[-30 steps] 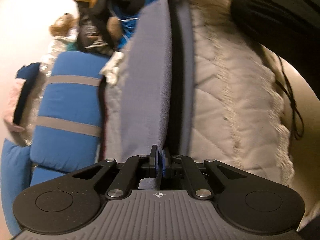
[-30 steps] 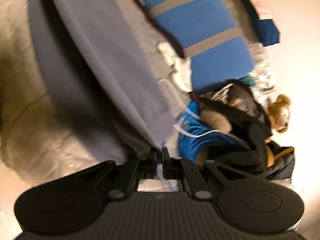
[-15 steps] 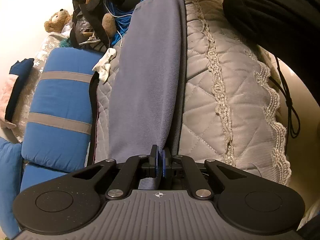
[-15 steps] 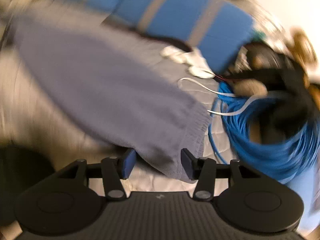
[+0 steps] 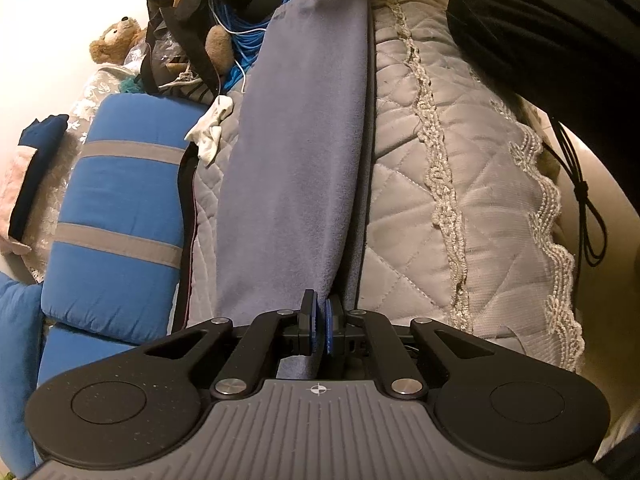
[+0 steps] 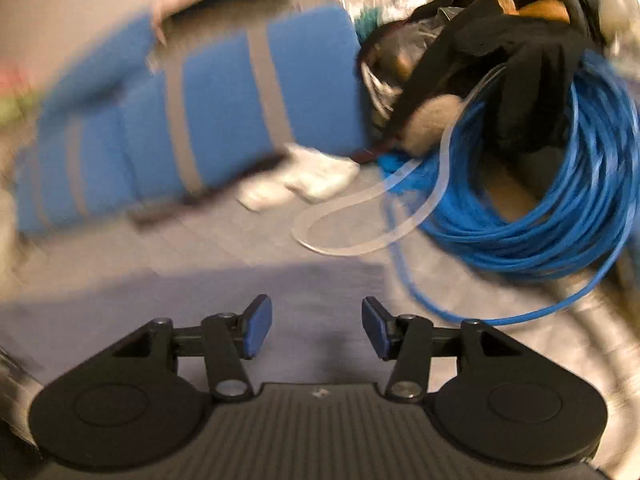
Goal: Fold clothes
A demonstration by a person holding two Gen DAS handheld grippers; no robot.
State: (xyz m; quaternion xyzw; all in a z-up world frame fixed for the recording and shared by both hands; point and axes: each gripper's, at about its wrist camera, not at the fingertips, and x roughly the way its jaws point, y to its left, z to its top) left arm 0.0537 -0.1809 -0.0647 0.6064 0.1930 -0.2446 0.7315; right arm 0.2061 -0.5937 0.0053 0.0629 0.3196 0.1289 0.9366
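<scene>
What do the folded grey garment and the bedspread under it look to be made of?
Grey garment: soft, matte fleece or brushed knit, judging by its fuzzy nap and lack of sheen. Bedspread: quilted, slightly glossy woven fabric with diamond stitching and lace trim, probably satin-like polyester.

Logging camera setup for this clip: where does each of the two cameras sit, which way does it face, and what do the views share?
Left wrist: sits on the left gripper, looking along its fingers down the grey-blue garment that it pinches, over the quilted bedspread; a black-clad part of the person shows at upper right.
Right wrist: sits on the right gripper, jaws apart and just opened, above the garment's edge; no part of the person shows.
Shared: garment, blue cushion, blue cable coil, white cloth.
</scene>
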